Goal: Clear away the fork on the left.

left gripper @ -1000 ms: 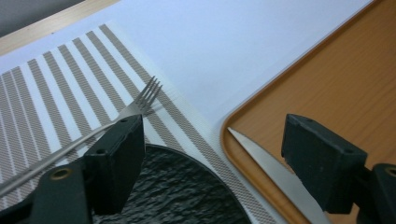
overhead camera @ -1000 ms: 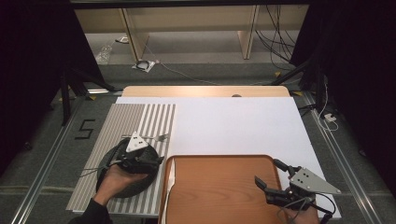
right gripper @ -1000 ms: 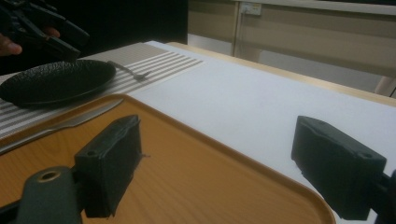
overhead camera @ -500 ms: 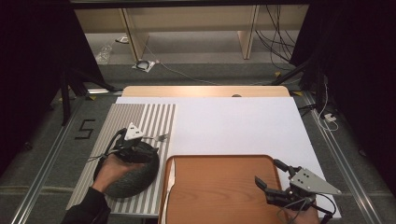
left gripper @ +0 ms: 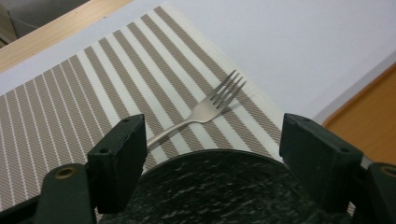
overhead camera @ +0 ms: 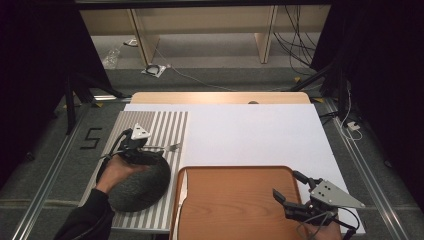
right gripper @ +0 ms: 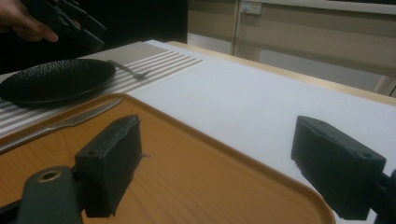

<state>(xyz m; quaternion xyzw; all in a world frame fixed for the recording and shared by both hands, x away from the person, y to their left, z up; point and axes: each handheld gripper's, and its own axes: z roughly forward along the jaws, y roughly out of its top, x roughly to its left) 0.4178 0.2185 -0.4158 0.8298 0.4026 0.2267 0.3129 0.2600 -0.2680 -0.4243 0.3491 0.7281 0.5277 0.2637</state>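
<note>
A black round plate point(overhead camera: 142, 190) point(left gripper: 219, 191) lies on the near part of a striped placemat point(overhead camera: 155, 125) point(left gripper: 93, 88). A silver fork point(overhead camera: 169, 147) point(left gripper: 208, 109) rests on the mat just beyond the plate, tines pointing right. My left gripper point(overhead camera: 150, 150) point(left gripper: 212, 140) hovers over the plate's far rim, open, with nothing between its jaws. My right gripper point(overhead camera: 289, 186) point(right gripper: 215, 149) stands open above the right end of a brown tray point(overhead camera: 235, 210) point(right gripper: 196, 186), also holding nothing.
A knife point(overhead camera: 183, 186) point(right gripper: 70, 122) lies along the tray's left edge. The white sheet point(overhead camera: 250, 135) point(right gripper: 261, 102) covers the table beyond the tray. The right gripper view shows the plate point(right gripper: 56, 79), the fork point(right gripper: 128, 70) and the left gripper point(right gripper: 70, 21) farther off.
My left gripper has drawn back from over the plate toward the far left and risen a little. The plate stays on the mat. The right gripper has not moved.
</note>
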